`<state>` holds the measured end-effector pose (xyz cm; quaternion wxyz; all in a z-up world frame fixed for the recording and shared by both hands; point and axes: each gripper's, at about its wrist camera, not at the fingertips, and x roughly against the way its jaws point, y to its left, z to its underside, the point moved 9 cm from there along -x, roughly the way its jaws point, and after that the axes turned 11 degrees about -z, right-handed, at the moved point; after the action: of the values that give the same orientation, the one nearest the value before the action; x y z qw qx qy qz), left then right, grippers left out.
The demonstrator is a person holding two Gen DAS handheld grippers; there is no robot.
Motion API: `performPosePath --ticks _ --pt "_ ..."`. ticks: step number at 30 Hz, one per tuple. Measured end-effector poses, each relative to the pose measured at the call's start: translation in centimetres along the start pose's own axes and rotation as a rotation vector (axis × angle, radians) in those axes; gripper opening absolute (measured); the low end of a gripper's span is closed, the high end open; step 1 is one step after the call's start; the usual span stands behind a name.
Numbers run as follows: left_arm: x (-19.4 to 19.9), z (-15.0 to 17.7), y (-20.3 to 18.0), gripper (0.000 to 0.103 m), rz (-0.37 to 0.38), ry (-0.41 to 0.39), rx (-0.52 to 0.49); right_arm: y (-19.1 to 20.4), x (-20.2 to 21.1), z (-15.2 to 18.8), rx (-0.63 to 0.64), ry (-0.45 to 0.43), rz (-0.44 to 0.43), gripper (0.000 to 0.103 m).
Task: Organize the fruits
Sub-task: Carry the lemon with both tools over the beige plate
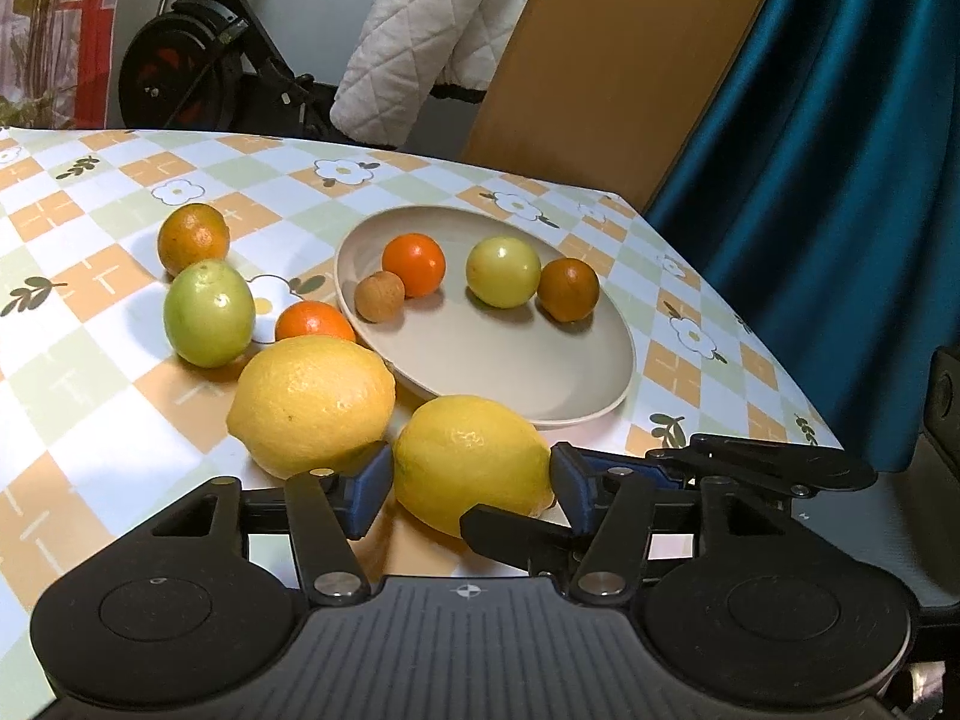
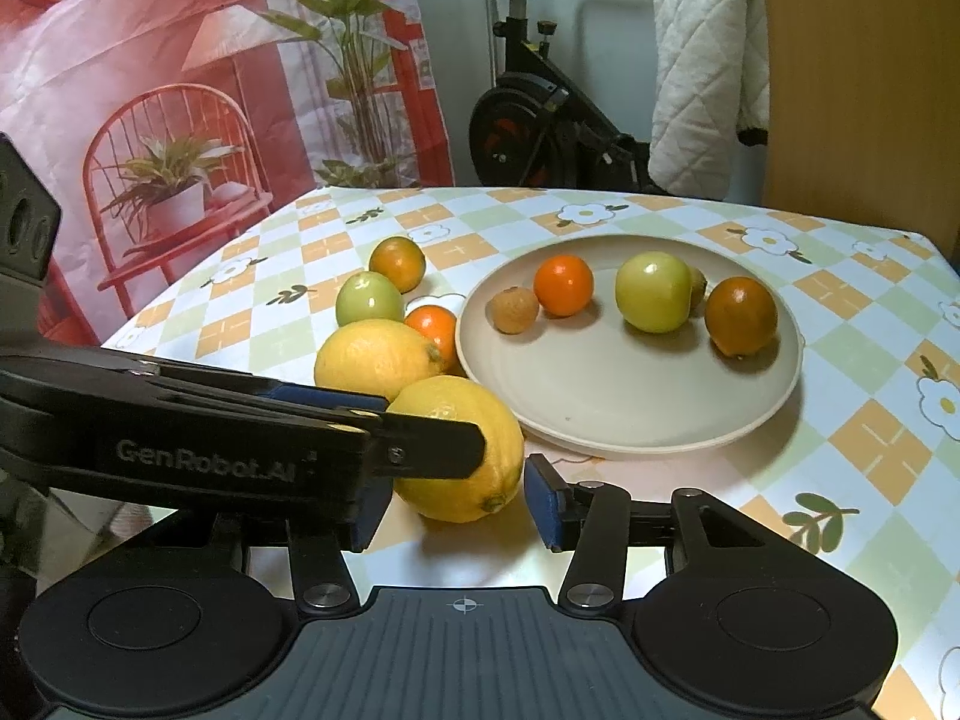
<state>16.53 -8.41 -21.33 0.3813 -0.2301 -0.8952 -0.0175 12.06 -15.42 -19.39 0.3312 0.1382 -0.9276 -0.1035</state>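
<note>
A beige plate (image 1: 540, 372) (image 2: 630, 408) holds an orange, a green fruit, a dark orange fruit and a small brown fruit. Two lemons lie in front of it on the table. My left gripper (image 1: 471, 486) has its blue pads on both sides of the near lemon (image 1: 468, 462) (image 2: 462, 450); the pads touch it. My right gripper (image 2: 456, 504) is open just behind the same lemon, with the left gripper's finger crossing its view. The second lemon (image 1: 312, 402) (image 2: 375, 357), a green fruit (image 1: 207, 312), a small orange (image 1: 312, 321) and a mottled orange (image 1: 192, 238) lie left of the plate.
The table (image 1: 90, 420) has a checked floral cloth and ends close on the right by a blue curtain (image 1: 840, 180). An exercise bike (image 2: 540, 120), a white quilt (image 1: 432, 30) and a wooden panel stand behind the table.
</note>
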Motion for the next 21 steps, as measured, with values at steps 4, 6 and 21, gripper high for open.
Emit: performPosePath --ticks 4,6,21 --pt "-0.5 0.0 -0.2 0.064 0.005 0.004 -0.004 -0.1 -0.1 0.0 -0.002 0.0 -0.001 0.047" --pt "-0.5 0.1 -0.2 0.064 0.008 0.003 -0.006 -0.1 -0.1 0.1 0.0 0.001 0.0 0.047" --pt "1.1 -1.5 -1.2 0.062 -0.003 -0.056 -0.071 0.3 0.9 -1.3 0.022 -0.056 0.0 0.047"
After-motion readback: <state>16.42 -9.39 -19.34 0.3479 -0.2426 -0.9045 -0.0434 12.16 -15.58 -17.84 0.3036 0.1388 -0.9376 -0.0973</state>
